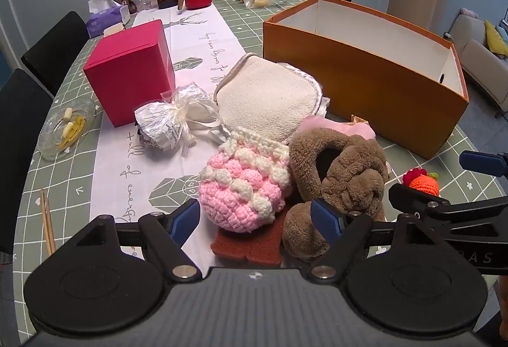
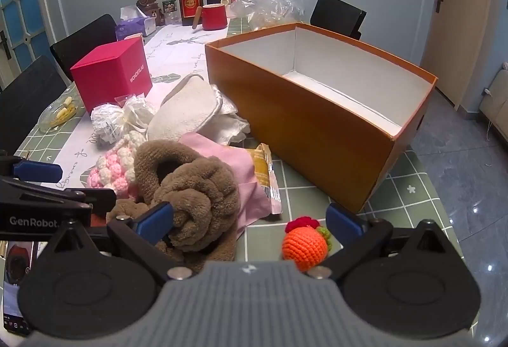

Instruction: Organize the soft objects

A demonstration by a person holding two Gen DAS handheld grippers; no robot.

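- Left wrist view: the left gripper (image 1: 255, 221) is standing with jaws spread wide and gripping nothing; the pink-and-cream crochet pouch (image 1: 244, 185) is sitting between the blue pads, just ahead at 12 o'clock, and the pads are not pressing on it.
- Same view: the brown plush knot (image 1: 343, 175) is lying at 1 o'clock, touching the pouch; the cream terry mitt (image 1: 270, 99) is behind both; the ribboned white sachet (image 1: 173, 121) is at 11 o'clock; a rust sponge (image 1: 247, 243) is showing under the pouch.
- Same view: the orange box (image 1: 358, 77) is waiting open and apparently empty at 1 to 2 o'clock.
- Advice: closing squarely on the pouch's round body, not its frilled rim, is looking wisest, so the sponge is not dragged along.
- Right wrist view: the right gripper (image 2: 249, 220) is also gaping wide and holding nothing; its left pad is touching or just beside the brown knot, I cannot tell which.
- Same view: the crochet orange fruit (image 2: 304, 245) is lying alone between the pads, nearer the right one, at 1 o'clock.
- Advice: centring over the fruit and staying clear of the pink cloth (image 2: 241, 175) is seeming the cleaner pick; the box is standing near at 1 o'clock.
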